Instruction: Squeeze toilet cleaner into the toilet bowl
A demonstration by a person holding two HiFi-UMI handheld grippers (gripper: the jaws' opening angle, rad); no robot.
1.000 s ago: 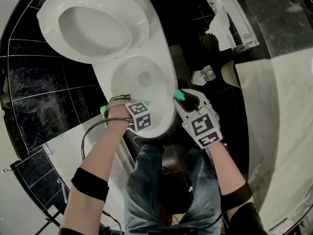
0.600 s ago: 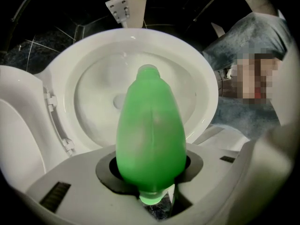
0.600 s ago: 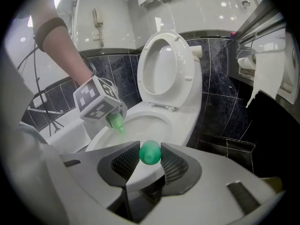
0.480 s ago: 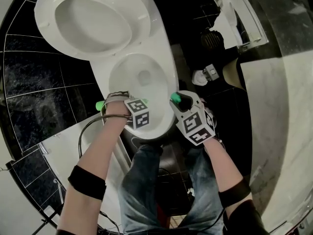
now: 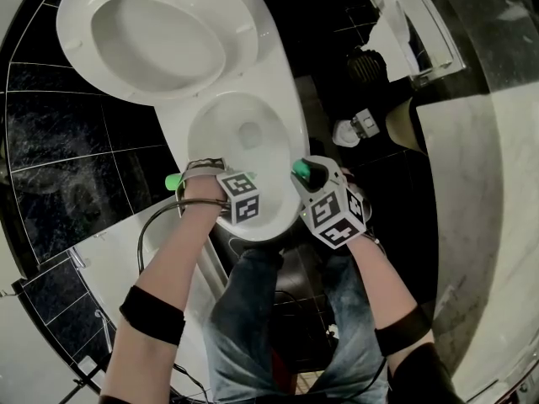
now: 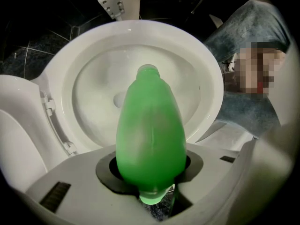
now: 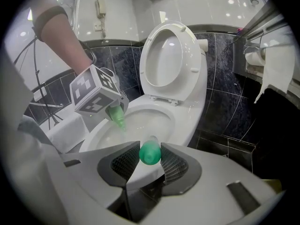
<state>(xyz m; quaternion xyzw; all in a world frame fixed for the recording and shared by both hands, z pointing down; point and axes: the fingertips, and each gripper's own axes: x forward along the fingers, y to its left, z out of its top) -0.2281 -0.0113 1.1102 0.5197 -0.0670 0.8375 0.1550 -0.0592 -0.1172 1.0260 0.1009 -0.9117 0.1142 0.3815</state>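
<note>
Two holds — bottle [image 6: 150, 135] between left fingers [image 6: 79, 189], cap [image 7: 150, 153] between right fingers [image 7: 119, 165]

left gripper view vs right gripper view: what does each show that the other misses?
Left gripper view only: a close look at the left claw clamped round the green cleaner bottle, its uncapped neck over the water, plus the person's jeans.

Right gripper view only: how the right claw pinches a green cap, the marker cube on the other gripper, a wall phone and hanging toilet paper.

Both: the toilet bowl, with the bottle aimed into it.
</note>
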